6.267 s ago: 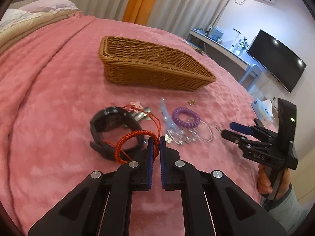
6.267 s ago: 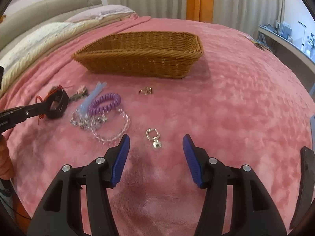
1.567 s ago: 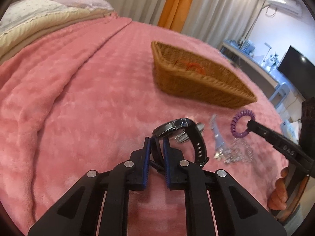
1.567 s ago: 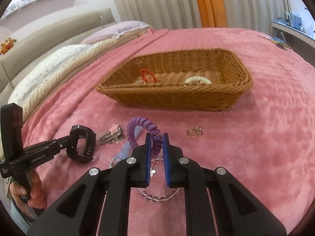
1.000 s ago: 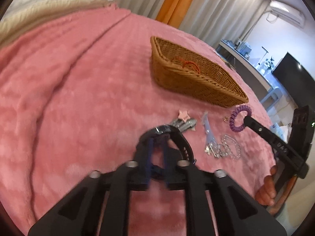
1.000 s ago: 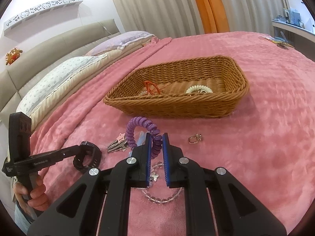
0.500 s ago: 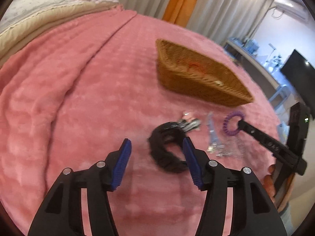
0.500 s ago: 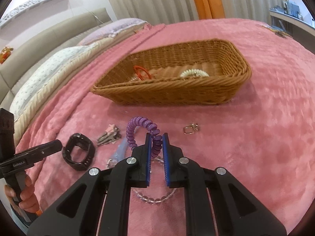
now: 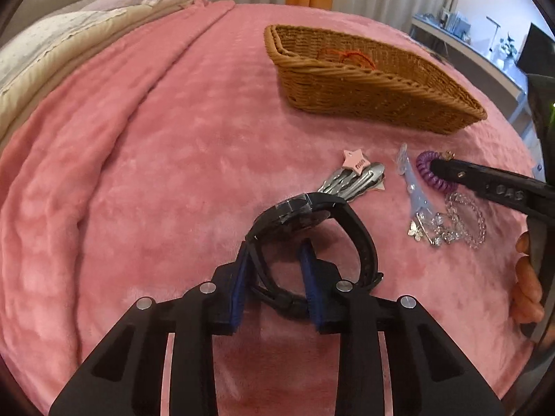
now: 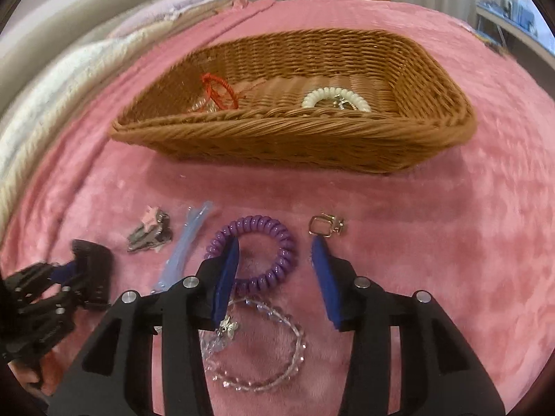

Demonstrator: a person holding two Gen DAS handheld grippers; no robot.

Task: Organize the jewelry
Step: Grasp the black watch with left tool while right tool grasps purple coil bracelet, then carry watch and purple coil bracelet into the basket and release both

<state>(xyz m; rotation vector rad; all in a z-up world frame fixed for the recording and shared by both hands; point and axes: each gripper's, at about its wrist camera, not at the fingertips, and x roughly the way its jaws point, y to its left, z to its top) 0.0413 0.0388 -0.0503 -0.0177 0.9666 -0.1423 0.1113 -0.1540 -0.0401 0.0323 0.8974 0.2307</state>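
Left wrist view: the left tongs [image 9: 275, 260] are partly open, one strap of the black wristwatch [image 9: 312, 215] between the blue pads, not clamped. The right tongs [image 10: 275, 260] stand partly open, gripping nothing; their left pad rests on the purple coiled plastic bracelet [image 10: 274, 246] lying on the pink fleece bed blanket [image 10: 451, 242]. At six o'clock lies a clear beaded bracelet [image 10: 277, 364], at one o'clock a small gold clasp [image 10: 324, 225], at twelve o'clock the brown wicker basket [image 10: 295, 138] holding a red cord bracelet [image 10: 218, 92].
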